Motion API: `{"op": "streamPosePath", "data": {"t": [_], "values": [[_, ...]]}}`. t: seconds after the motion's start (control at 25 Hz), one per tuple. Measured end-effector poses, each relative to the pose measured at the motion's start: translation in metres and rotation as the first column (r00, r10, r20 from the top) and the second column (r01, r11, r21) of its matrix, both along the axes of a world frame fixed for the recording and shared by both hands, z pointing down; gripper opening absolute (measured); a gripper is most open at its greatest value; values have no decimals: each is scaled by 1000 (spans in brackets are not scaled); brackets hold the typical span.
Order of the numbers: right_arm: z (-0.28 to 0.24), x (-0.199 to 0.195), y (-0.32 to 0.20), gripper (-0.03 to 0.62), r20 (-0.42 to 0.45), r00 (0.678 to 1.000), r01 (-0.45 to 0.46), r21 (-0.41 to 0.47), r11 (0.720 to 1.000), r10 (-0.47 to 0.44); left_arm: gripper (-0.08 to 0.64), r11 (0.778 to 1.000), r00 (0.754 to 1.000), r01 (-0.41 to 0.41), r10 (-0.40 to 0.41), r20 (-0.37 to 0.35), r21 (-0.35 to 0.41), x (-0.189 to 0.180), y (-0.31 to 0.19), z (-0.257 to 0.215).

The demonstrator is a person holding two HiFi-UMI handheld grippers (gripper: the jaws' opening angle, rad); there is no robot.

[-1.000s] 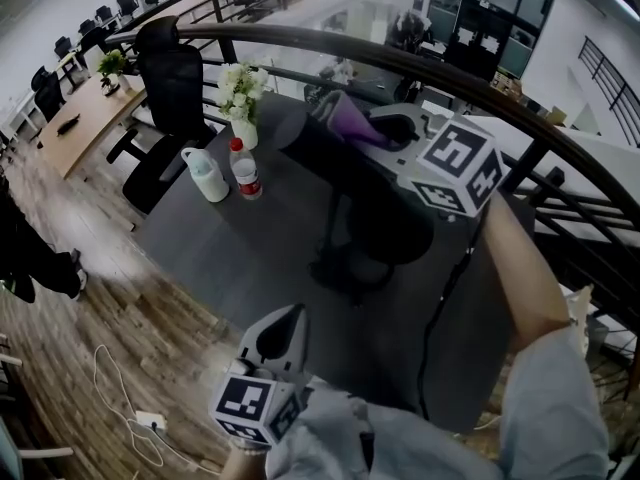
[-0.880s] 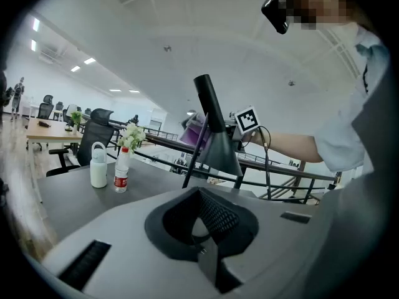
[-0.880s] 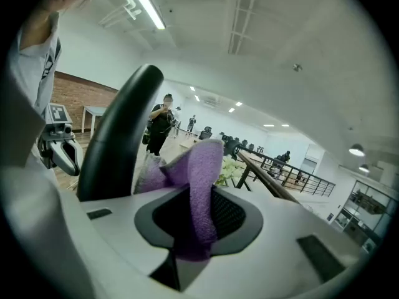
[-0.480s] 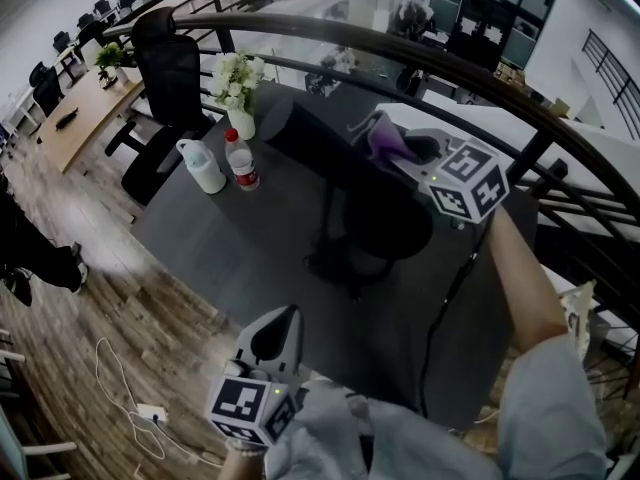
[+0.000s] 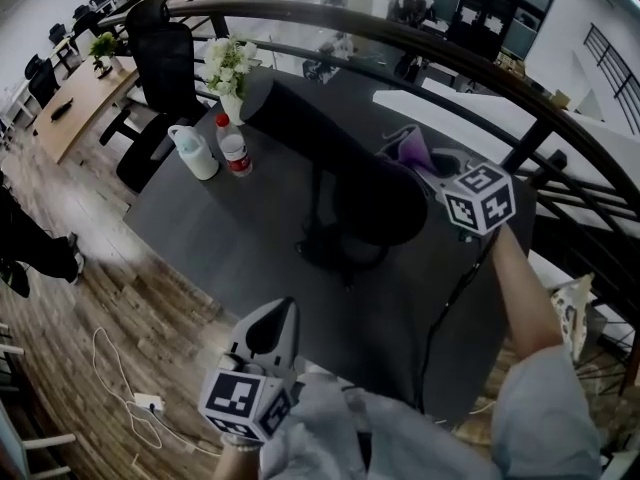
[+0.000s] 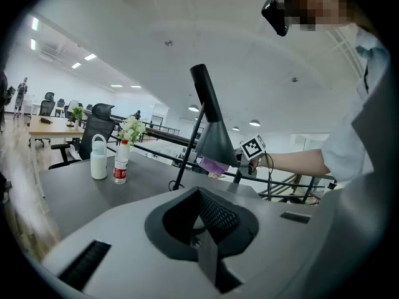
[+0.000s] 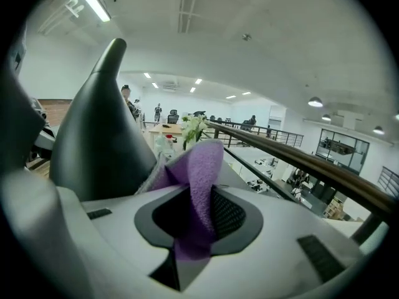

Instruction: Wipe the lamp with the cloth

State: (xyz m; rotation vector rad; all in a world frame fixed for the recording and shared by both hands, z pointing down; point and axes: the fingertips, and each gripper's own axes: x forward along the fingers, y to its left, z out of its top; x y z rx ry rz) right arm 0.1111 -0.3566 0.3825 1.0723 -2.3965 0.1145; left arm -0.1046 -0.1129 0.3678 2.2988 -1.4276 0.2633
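Note:
A black desk lamp [image 5: 375, 203] with a long slanted arm and cone shade stands on the dark table [image 5: 230, 238]. It also shows in the left gripper view as the lamp [image 6: 215, 136]. My right gripper [image 5: 428, 163] is shut on a purple cloth [image 5: 412, 148], which lies against the right side of the shade. In the right gripper view the cloth [image 7: 199, 173] sticks up from the right gripper [image 7: 196, 229], next to the shade [image 7: 103, 136]. My left gripper [image 5: 272, 320] hangs low near the table's front edge, shut and empty, also seen as the left gripper [image 6: 202, 223].
A white bottle [image 5: 190, 151], a red-labelled water bottle [image 5: 233, 148] and a vase of white flowers [image 5: 228, 73] stand at the table's far left. A black chair [image 5: 165, 68] is behind them. A dark railing [image 5: 450, 58] curves past the far side. A cable [image 5: 445, 308] runs over the table's right part.
My right gripper has carried the cloth rightward and slightly down over the lamp shade. The left gripper has stayed where it was.

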Motion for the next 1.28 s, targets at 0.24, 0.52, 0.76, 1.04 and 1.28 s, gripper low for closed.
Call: {"op": "streamPosePath", "data": {"t": [0.24,0.52,0.76,1.04,1.28], "values": [[39,17,26,92,52,994,-96,-63,993,99,9,1000,1000,5,-5,-11,9,2,3,4],[74,17,61,94,173,937,-285,-118,951,302,9,1000,1000,16,-16,14,-14,2,8,0],[96,-9,100,92,219,910,-324,-150,934,351,9,999,999,32,-32,7,2,-3,11,0],[101,-72,140,92,239,926,-265,-142,954,293,9,999,999,37,-37,15,-9,-7,9,0],[81,-134,166,92,223,962,-149,-59,987,158,9,999,999,45,-45,17,-6,-12,12,-2]]}}
